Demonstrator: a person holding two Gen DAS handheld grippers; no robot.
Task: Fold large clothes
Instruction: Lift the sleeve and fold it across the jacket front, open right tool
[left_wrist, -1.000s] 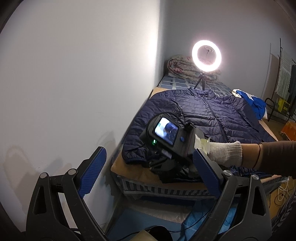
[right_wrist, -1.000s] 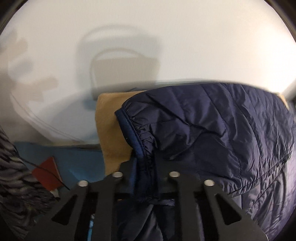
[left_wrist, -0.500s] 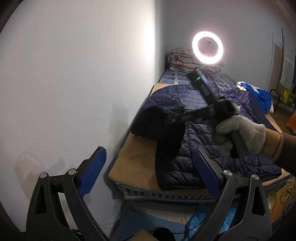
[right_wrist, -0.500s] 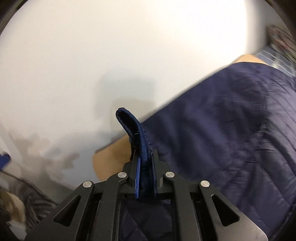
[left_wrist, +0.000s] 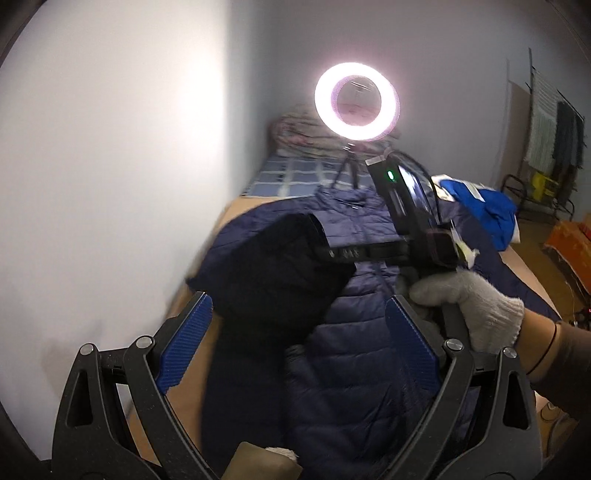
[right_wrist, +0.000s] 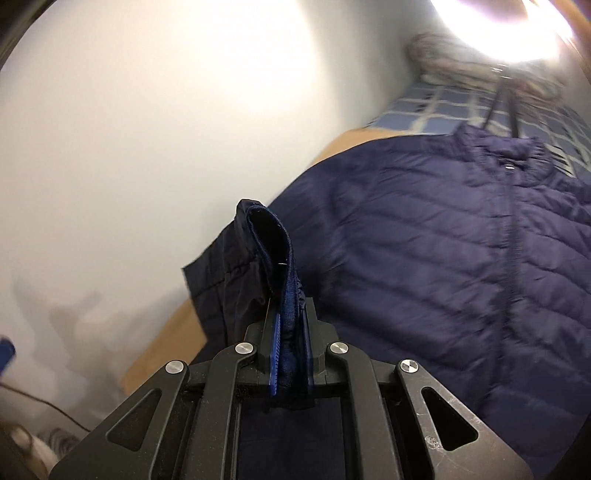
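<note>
Right tool (right_wrist: 290, 356) clamping navy puffer jacket (right_wrist: 443, 258) cuff, no legible writing

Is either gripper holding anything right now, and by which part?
Right gripper clamps the navy jacket by its sleeve cuff. Left gripper is open, empty.

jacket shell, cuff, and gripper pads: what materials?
Jacket: looks like thin synthetic shell, slight sheen, stitched puffy rows, likely padded. Cuff: matte ribbed knit band, clamped in the right gripper. Left gripper pads: blue, ridged, probably rubber or plastic.
</note>
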